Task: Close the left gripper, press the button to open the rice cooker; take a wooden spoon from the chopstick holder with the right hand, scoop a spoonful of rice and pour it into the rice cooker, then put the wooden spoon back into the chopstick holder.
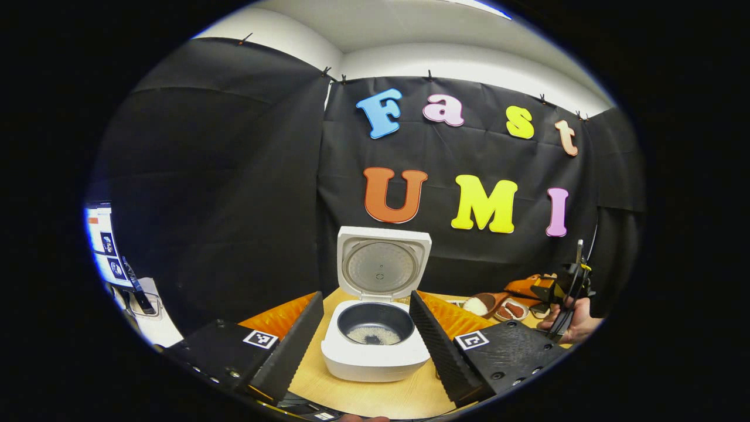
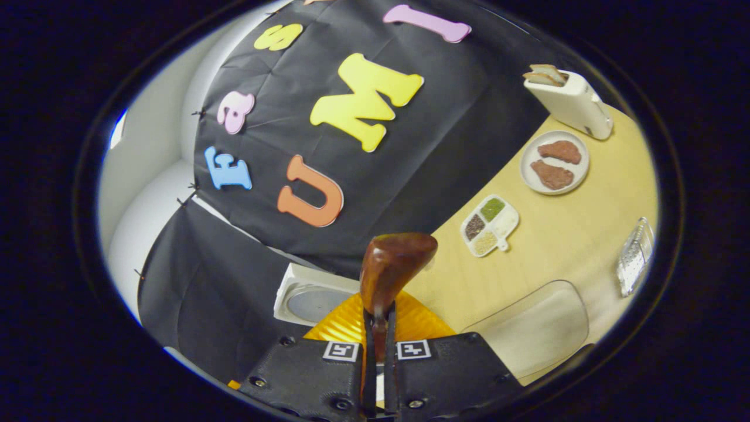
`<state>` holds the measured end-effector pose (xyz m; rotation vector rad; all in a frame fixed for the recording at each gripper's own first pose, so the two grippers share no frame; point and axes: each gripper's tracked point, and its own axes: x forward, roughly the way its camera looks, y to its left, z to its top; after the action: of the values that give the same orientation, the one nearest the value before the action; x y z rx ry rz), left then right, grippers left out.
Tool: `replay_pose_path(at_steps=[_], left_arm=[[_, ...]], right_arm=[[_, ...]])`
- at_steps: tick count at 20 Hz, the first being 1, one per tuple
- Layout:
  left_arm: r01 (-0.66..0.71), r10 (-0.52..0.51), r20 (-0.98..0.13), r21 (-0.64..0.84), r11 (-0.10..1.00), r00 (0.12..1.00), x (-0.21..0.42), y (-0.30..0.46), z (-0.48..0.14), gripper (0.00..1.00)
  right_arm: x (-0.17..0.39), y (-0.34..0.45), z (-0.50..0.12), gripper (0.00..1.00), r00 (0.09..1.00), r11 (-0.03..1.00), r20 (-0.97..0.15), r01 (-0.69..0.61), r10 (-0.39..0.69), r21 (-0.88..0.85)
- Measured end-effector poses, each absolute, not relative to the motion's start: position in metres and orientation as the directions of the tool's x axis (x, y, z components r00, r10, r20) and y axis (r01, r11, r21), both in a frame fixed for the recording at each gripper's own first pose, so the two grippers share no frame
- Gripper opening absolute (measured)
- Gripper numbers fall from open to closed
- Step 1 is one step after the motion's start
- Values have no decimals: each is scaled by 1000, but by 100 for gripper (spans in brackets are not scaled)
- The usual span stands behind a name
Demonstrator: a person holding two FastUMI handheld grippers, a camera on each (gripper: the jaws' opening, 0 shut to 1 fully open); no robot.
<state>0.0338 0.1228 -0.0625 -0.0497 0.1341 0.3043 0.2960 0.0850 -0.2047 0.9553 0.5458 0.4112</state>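
The white rice cooker (image 1: pixel 375 351) stands on the wooden table with its lid (image 1: pixel 382 265) raised upright, and white rice lies in the dark inner pot (image 1: pixel 375 325). My left gripper (image 1: pixel 366 296) is open wide, one finger on each side of the cooker, touching nothing. At the far right a hand holds my right gripper (image 1: pixel 556 290) above the table. The right gripper (image 2: pixel 379 313) is shut on the handle of the brown wooden spoon (image 2: pixel 392 264), whose bowl points away from me, back side showing. The cooker's lid (image 2: pixel 310 302) lies just left of the spoon.
A white toaster (image 2: pixel 571 102) with bread, a plate of meat pieces (image 2: pixel 555 161), a divided dish of grains (image 2: pixel 491 225), a clear container (image 2: pixel 533 328) and a glass item (image 2: pixel 636 258) sit on the table (image 2: pixel 574 234). A monitor (image 1: pixel 105 246) stands at far left.
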Motion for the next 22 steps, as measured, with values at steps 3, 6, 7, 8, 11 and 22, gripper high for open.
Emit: replay_pose_path(at_steps=[3,6,7,8,11,22], left_arm=[[-330,323,-142,-25,944,936,27,131,-68,94],[-365,357,-151,-27,931,922,18,138,-72,94],[-375,367,-154,-29,926,917,16,140,-72,94],[-387,378,-155,-30,922,913,14,142,-72,94],[-413,403,-160,-35,910,901,6,148,-74,94],[-447,437,-168,-22,894,884,-1,154,-75,94]], right_arm=[[310,140,-200,10,744,527,-255,-150,617,837],[320,179,-213,10,708,570,-292,-187,642,800],[323,189,-217,10,700,589,-305,-201,646,783],[326,197,-222,10,694,608,-317,-217,647,764],[329,215,-235,10,679,670,-368,-250,636,699],[332,261,-242,11,660,780,-427,-449,618,436]])
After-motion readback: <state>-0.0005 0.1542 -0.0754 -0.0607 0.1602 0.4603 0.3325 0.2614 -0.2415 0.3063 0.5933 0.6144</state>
